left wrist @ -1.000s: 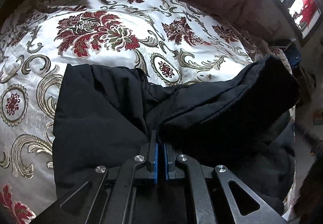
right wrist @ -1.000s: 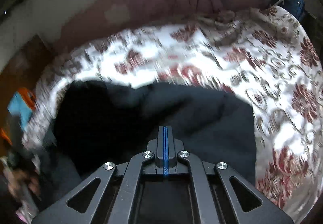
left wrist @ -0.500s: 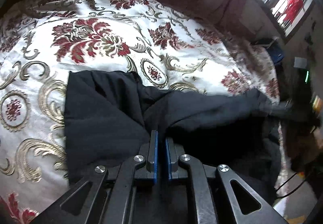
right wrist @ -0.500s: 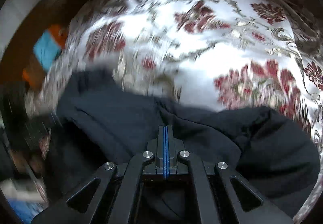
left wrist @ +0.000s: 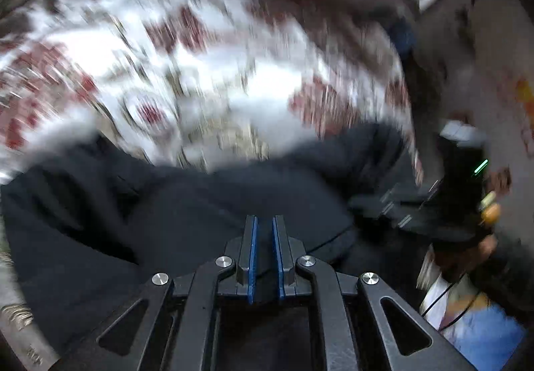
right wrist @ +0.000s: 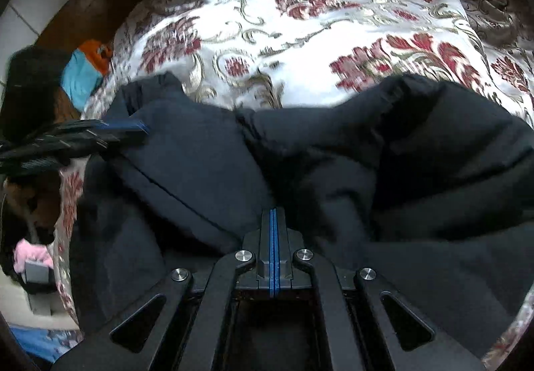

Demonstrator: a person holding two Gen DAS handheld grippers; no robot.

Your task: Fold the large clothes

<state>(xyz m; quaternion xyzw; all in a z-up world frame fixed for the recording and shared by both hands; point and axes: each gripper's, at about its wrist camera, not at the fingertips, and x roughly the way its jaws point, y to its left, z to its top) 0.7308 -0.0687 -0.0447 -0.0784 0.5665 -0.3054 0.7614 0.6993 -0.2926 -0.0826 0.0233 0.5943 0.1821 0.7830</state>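
Since half a second ago the left wrist view has swung into heavy blur; the left gripper [left wrist: 263, 234] now has its blue pads slightly parted, over the black garment [left wrist: 187, 214], and whether cloth sits between them I cannot tell. In the right wrist view the right gripper [right wrist: 273, 230] has its fingers pressed together, seemingly empty, above the garment heaped on the floral bedspread [right wrist: 300, 37]. Judging by this, a fold is mid-way; next comes regripping an edge.

One black garment [right wrist: 333, 170], one floral bedspread [right wrist: 300, 47], two grippers: left [left wrist: 263, 227], right [right wrist: 273, 220]
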